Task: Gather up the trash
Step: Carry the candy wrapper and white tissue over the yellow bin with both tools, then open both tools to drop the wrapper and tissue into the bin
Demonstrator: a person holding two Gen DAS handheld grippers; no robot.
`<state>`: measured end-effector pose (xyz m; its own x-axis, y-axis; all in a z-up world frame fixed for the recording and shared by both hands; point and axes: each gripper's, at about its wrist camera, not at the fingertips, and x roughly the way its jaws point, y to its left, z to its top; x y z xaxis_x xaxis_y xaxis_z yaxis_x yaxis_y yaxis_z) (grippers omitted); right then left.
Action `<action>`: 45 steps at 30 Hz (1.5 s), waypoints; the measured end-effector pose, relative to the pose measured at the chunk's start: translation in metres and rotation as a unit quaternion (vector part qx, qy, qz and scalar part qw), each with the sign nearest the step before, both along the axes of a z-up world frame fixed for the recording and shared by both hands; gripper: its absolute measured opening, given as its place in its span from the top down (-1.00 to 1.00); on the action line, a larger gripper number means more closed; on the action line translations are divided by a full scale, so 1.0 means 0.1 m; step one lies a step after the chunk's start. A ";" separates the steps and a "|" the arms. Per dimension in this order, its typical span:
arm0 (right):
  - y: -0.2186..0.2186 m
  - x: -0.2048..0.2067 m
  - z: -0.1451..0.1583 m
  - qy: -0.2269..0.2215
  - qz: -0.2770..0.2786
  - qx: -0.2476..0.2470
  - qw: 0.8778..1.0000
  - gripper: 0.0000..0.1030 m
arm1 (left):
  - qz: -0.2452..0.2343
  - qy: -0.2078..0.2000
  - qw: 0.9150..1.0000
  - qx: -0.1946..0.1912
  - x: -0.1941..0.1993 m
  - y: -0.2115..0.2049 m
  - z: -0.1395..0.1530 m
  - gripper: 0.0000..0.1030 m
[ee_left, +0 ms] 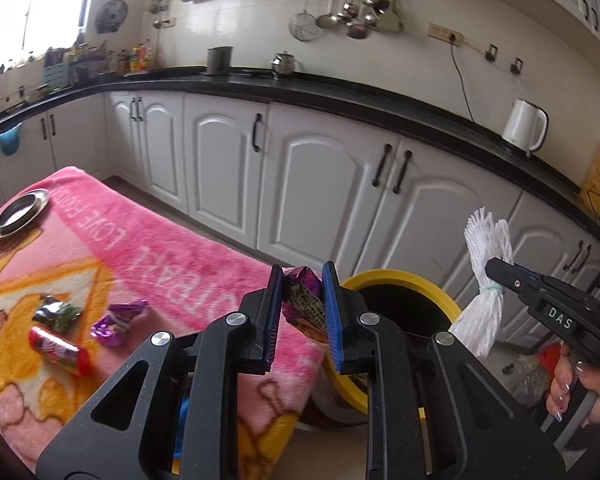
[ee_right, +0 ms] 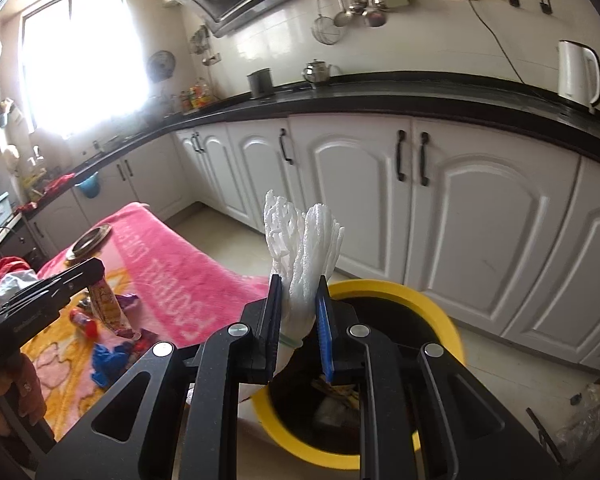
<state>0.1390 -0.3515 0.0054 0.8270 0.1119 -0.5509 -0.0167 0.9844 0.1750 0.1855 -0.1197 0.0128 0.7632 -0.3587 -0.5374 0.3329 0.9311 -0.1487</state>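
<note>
Pink cartoon-print blanket (ee_left: 172, 248), yellow-rimmed bin (ee_right: 400, 292)

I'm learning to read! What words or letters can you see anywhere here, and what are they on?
"DAS": white letters on the right gripper.
"LOVE": part of the big white lettering on the pink blanket; it runs upside down and the rest is too blurred.
Print on the snack wrapper in the left gripper: too small to read.

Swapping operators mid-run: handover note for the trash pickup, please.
Left gripper: shut on a snack wrapper, at the table edge by the yellow-rimmed bin.
Right gripper: shut on a white foam net, over the bin.
Done: some trash already lies in the bin.
Left: drop both; then the red wrapper, dark wrapper and purple wrapper on the pink blanket.
</note>
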 end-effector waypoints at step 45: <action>-0.85 0.26 -1.25 0.139 -0.085 0.030 0.986 0.60 | -0.115 0.119 0.985 0.045 0.43 -1.24 -1.13 0.70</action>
